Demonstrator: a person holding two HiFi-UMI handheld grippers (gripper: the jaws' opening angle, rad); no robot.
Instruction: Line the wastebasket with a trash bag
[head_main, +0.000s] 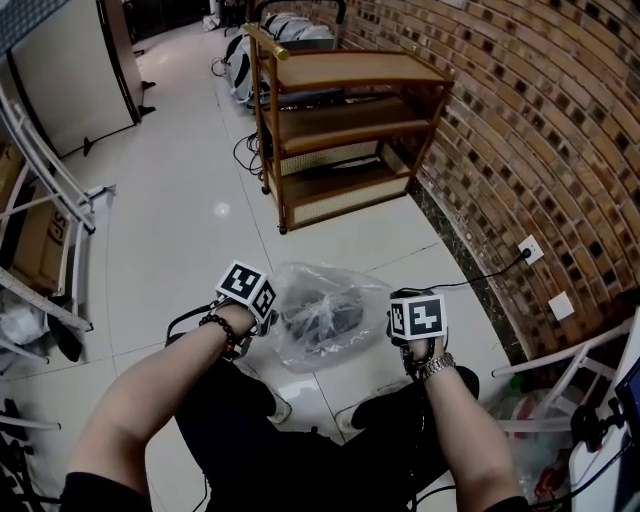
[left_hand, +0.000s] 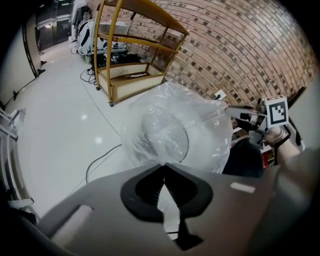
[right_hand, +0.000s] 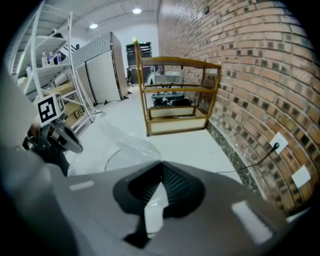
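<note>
A clear trash bag (head_main: 325, 300) hangs stretched between my two grippers over a dark wastebasket (head_main: 335, 325), which shows dimly through the plastic on the floor. My left gripper (head_main: 270, 312) is shut on the bag's left edge; in the left gripper view the film (left_hand: 175, 127) runs out from the closed jaw tips (left_hand: 163, 166), and the basket's round rim (left_hand: 186, 142) shows through it. My right gripper (head_main: 398, 328) is shut on the right edge. In the right gripper view the bag (right_hand: 122, 145) spreads leftwards from its jaws (right_hand: 161, 164).
A wooden shelf cart (head_main: 340, 120) stands ahead against the brick wall (head_main: 540, 130). A cable runs from a wall socket (head_main: 530, 248) along the floor. A white metal rack (head_main: 45, 200) is at the left and white chair legs (head_main: 560, 365) at the right.
</note>
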